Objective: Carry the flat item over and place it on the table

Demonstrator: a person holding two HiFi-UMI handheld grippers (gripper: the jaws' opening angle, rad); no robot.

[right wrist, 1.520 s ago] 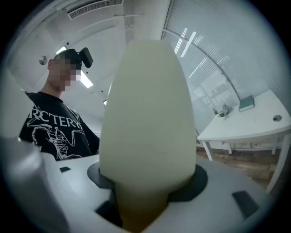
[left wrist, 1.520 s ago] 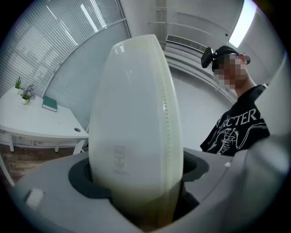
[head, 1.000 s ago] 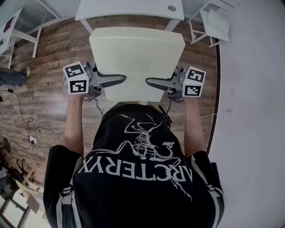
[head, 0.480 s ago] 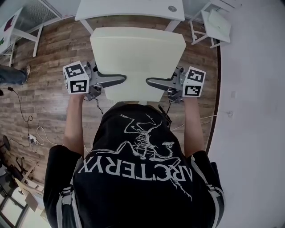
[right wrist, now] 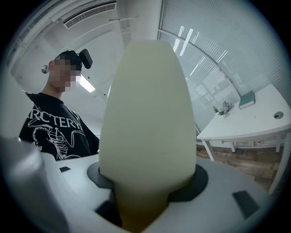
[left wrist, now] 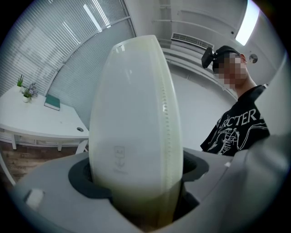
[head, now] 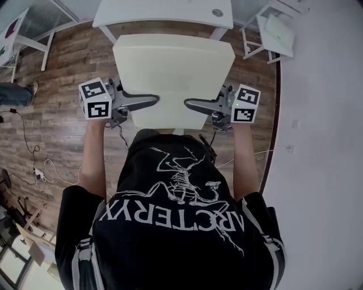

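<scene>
Over the wood floor (head: 57, 85), the white table (head: 164, 11) ahead has drawn only slightly nearer, so the cream flat item (head: 173, 68), clamped at its near edge by left tool (head: 148, 101) and right tool (head: 193, 103), hangs level, short of it.

Room around the work: floor, wall, small furniture

A wooden floor (head: 57, 113) meets a white wall (head: 323, 141) on the right. A thin cable (head: 35, 170) lies on the boards at the left, and another person's leg and shoe (head: 17, 93) show at the left edge. A small white side table (head: 272, 31) stands near the wall. A teal book (left wrist: 51, 103) lies near small potted plants (left wrist: 28, 92), in front of window blinds (left wrist: 41, 41).
</scene>
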